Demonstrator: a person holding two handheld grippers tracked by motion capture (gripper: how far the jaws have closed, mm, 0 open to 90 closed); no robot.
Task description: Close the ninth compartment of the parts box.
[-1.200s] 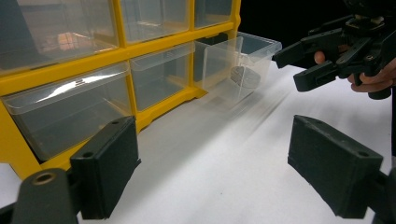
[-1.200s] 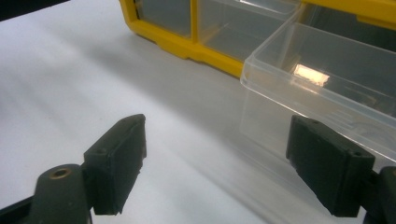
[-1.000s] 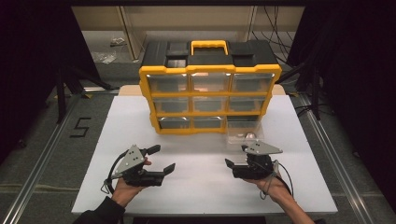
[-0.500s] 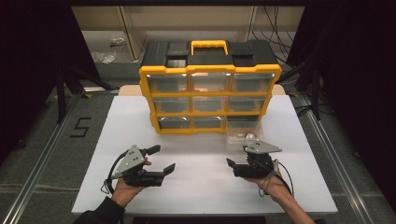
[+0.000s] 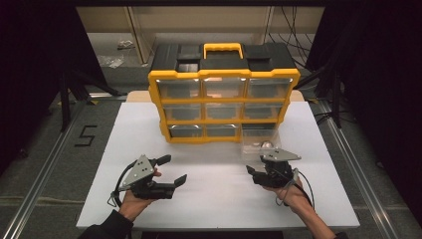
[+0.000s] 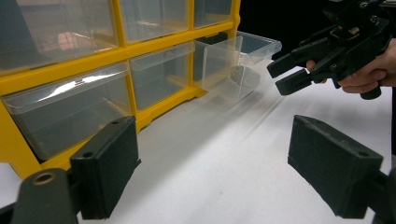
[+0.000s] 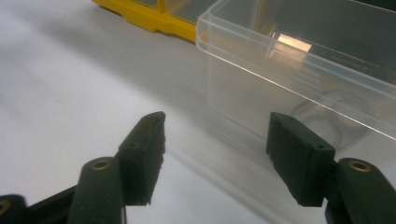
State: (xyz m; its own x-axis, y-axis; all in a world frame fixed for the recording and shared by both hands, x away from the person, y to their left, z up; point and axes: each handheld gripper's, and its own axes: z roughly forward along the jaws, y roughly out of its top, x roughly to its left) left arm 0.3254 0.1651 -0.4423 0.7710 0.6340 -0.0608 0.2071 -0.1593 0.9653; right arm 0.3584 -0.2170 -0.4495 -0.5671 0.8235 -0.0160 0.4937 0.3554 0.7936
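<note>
My right gripper wide open, empty; pulled-out drawer just ahead. Left gripper open, empty, idle. Step: approach. Next, I close on drawer front.

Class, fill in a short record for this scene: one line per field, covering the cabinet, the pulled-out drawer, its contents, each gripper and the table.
cabinet: yellow and black organiser with clear drawers, standing at the back of the table
pulled-out drawer: clear drawer, out of the bottom right slot, resting on the table
contents: a round greyish item, too blurred to name
left gripper: left gripper, jaws open, holding nothing
right gripper: right gripper, jaws open, just short of the drawer's front
table: white table
</note>
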